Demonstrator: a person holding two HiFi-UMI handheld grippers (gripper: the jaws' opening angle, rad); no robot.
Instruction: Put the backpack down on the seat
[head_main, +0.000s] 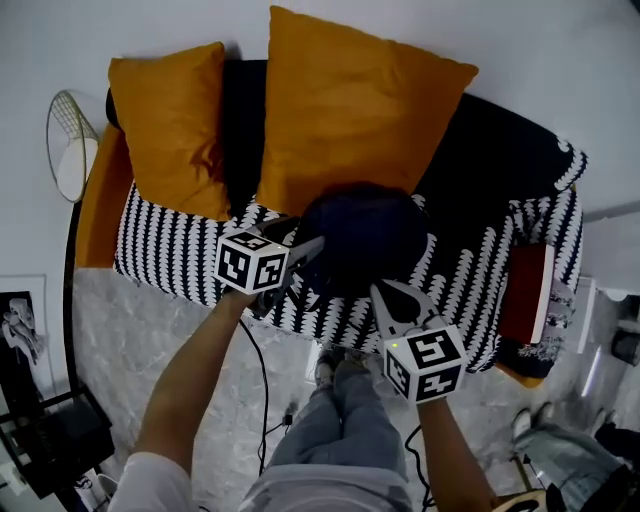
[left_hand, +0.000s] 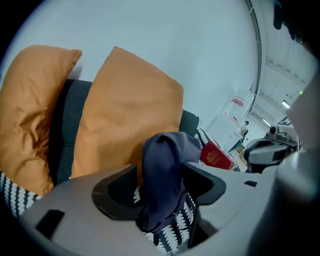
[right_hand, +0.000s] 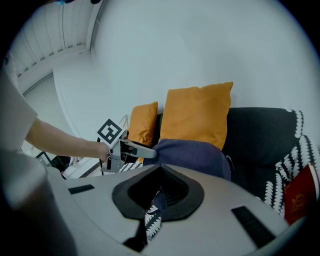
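The dark navy backpack (head_main: 365, 235) rests on the sofa seat, on the black-and-white patterned throw (head_main: 170, 255), leaning against the big orange cushion (head_main: 355, 110). My left gripper (head_main: 305, 252) is at its left side. In the left gripper view the jaws stand wide, and a navy fold of the backpack (left_hand: 165, 175) hangs loose between them with a gap on the left. My right gripper (head_main: 390, 295) is at the bag's front right edge. In the right gripper view its jaws (right_hand: 157, 197) are nearly together on a thin navy strap, with the backpack (right_hand: 192, 155) beyond.
A second orange cushion (head_main: 170, 125) leans at the sofa's left. A red book (head_main: 525, 295) lies on the right end of the seat. A wire basket (head_main: 70, 145) stands left of the sofa, and a cable (head_main: 262, 400) runs across the marble floor by the person's legs (head_main: 340, 420).
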